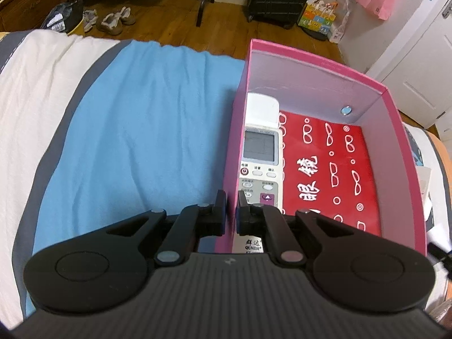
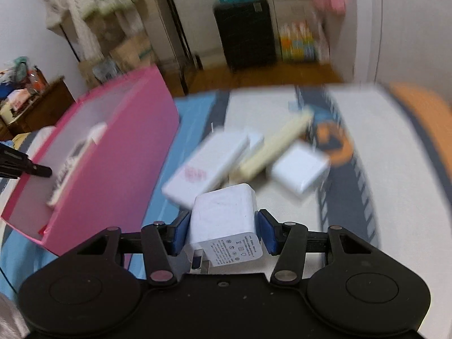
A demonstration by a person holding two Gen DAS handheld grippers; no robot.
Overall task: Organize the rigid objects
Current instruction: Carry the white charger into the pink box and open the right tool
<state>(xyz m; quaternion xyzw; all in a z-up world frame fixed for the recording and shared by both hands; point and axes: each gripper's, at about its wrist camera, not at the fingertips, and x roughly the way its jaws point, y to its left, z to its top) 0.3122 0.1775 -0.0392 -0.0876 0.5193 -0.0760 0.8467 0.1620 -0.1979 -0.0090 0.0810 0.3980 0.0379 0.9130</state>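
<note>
A pink box (image 1: 319, 59) lies open on the bed, with a white remote control (image 1: 261, 152) and a red glasses case (image 1: 330, 169) inside. My left gripper (image 1: 231, 200) is shut on the box's left wall, one finger inside and one outside. My right gripper (image 2: 223, 226) is shut on a white charger plug (image 2: 223, 220) and holds it above the bed. The pink box also shows in the right wrist view (image 2: 113, 152), to the left. The right wrist view is blurred.
Beyond the plug, a white flat box (image 2: 206, 166), a cream bar-shaped object (image 2: 276, 147) and a white block (image 2: 302, 169) lie on the bedspread. A blue cloth (image 1: 141, 130) lies left of the pink box. The bed edge and wooden floor (image 1: 226, 28) are beyond.
</note>
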